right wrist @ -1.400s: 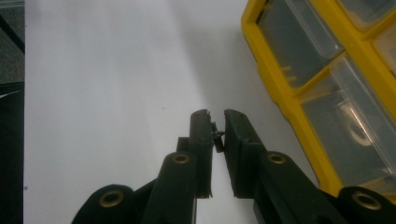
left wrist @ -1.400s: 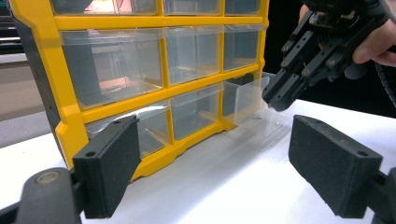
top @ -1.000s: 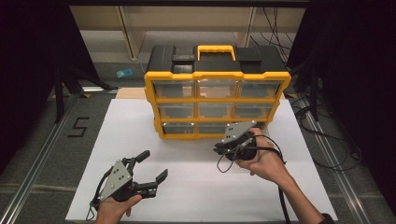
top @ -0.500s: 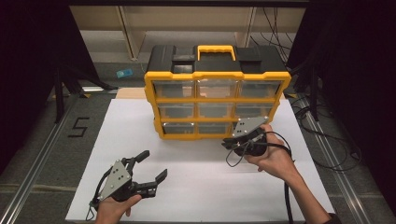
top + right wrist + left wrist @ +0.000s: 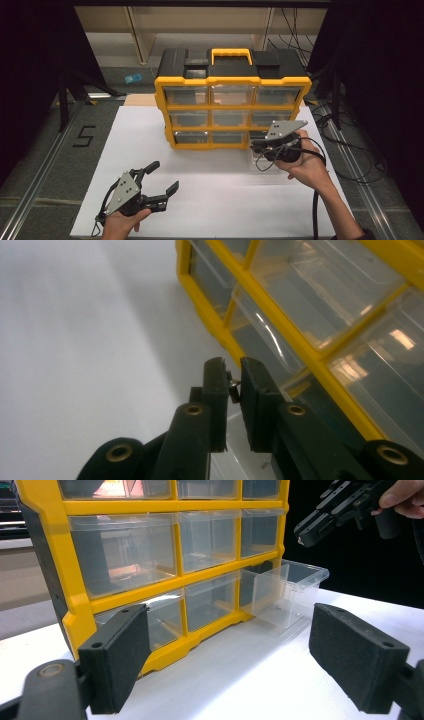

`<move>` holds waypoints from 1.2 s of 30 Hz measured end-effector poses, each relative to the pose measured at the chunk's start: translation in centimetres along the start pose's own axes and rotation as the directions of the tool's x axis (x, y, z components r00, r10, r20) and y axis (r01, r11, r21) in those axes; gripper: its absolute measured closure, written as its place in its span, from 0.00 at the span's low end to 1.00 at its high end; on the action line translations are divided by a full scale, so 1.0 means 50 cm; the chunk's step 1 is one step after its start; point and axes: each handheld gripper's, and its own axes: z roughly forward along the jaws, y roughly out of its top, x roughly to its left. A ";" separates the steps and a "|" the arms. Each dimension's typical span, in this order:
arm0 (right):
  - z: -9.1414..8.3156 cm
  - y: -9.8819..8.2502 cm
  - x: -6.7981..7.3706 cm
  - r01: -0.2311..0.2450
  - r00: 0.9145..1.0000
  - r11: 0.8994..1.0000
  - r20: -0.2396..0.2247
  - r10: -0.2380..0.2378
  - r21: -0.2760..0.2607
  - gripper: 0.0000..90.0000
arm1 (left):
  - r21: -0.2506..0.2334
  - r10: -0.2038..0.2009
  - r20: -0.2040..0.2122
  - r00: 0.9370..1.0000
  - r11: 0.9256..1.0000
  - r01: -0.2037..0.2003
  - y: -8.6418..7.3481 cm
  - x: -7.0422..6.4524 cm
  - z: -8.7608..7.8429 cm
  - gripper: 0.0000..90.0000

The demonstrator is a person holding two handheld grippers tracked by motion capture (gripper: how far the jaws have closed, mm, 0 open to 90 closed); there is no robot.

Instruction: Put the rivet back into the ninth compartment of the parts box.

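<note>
A yellow and black organizer with clear drawers stands at the middle of the white board. Its bottom right drawer is pulled out onto the board, also seen as the clear drawer. My right gripper hovers just above that drawer, pointing left, and the same gripper hangs over it in the left gripper view. Its jaws are shut on a small metal part, the right gripper close to the organizer's front. My left gripper rests open at the front left, its pads wide apart with nothing between them.
Cables trail over the floor right of the board. A metal rail runs along the left side, beside a black mark. Shelving stands behind the organizer. Bare board lies between the two hands.
My right gripper has moved to the right and slightly up, still shut, and now sits over the pulled-out drawer. The left gripper has stayed put and open.
</note>
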 end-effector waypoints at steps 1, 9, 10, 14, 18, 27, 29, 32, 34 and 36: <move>-0.004 -0.002 -0.002 -0.008 1.000 1.000 0.004 0.008 -0.001 0.91 | 0.001 0.005 0.000 1.000 1.000 -0.005 0.000 0.001 0.000 0.18; -0.015 -0.026 -0.029 -0.050 0.998 0.999 0.042 0.050 -0.004 0.91 | 0.001 0.001 0.000 1.000 1.000 -0.001 0.000 0.000 0.000 0.18; -0.014 -0.030 -0.034 -0.048 0.998 0.999 0.045 0.048 -0.007 0.91 | 0.002 0.001 -0.001 1.000 1.000 -0.001 0.000 0.000 0.000 0.18; -0.013 -0.044 -0.047 -0.081 0.995 0.997 0.053 0.081 0.001 0.91 | 0.002 0.000 -0.001 1.000 1.000 0.000 0.000 0.000 0.000 0.18; -0.009 -0.055 -0.057 -0.097 0.993 0.995 0.071 0.097 0.003 0.91 | 0.002 0.000 -0.001 1.000 1.000 0.000 0.000 0.000 0.000 0.18; 0.014 -0.078 -0.071 -0.130 0.988 0.991 0.083 0.127 0.035 0.91 | 0.004 -0.002 -0.001 1.000 1.000 0.002 -0.001 -0.001 0.001 0.18; 0.018 -0.079 -0.072 -0.130 0.988 0.991 0.087 0.126 0.039 0.91 | 0.005 0.000 0.000 1.000 1.000 0.000 -0.001 0.000 0.002 0.18; 0.024 -0.078 -0.072 -0.130 0.988 0.990 0.085 0.126 0.044 0.91 | 0.006 0.000 0.001 1.000 1.000 0.000 -0.001 -0.001 0.002 0.18; 0.029 -0.079 -0.072 -0.129 0.988 0.990 0.090 0.125 0.048 0.91 | 0.006 0.000 0.000 1.000 1.000 0.000 -0.001 -0.001 0.002 0.18; 0.034 -0.081 -0.073 -0.131 0.988 0.990 0.087 0.126 0.046 0.91 | 0.006 0.000 0.000 1.000 1.000 0.000 -0.001 -0.001 0.002 0.18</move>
